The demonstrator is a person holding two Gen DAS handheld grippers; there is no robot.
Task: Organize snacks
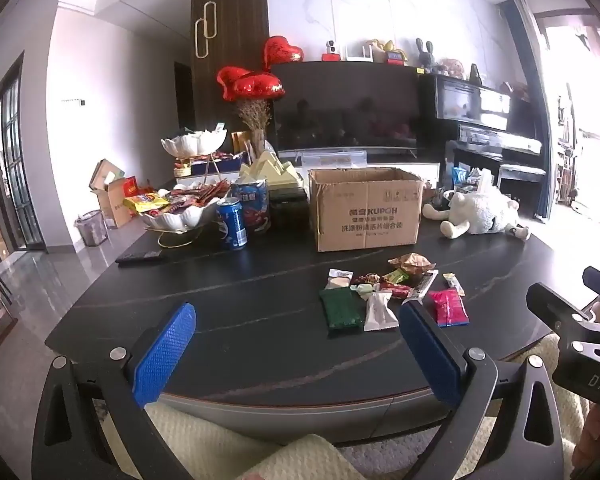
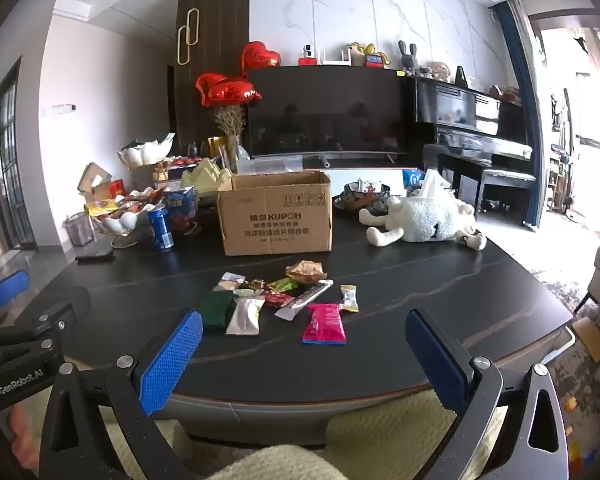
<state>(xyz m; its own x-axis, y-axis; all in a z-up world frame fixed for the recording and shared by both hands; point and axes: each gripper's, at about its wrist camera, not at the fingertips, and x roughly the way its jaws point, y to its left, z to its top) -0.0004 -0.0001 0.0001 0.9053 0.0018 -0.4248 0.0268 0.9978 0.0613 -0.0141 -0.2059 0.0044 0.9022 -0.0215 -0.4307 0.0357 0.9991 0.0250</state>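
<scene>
Several loose snack packets lie in a cluster on the dark table (image 1: 240,312): a green packet (image 1: 340,310), a white packet (image 1: 380,312), a pink packet (image 1: 449,307), a crinkled tan wrapper (image 1: 412,263). The same pink packet (image 2: 325,323) and white packet (image 2: 245,316) show in the right wrist view. Behind the cluster stands an open cardboard box (image 1: 366,208) (image 2: 275,213). My left gripper (image 1: 296,346) hovers open over the near table edge, left of the snacks, holding nothing. My right gripper (image 2: 303,354) is open too, just short of the pink packet, with nothing between its fingers.
A white bowl of snacks (image 1: 180,210), a blue can (image 1: 232,224) and a remote (image 1: 140,257) sit at the table's left. A white plush toy (image 2: 424,220) lies at the right. A TV (image 2: 326,110) and a piano (image 2: 476,128) stand behind. A cream blanket (image 2: 380,432) covers a lap below.
</scene>
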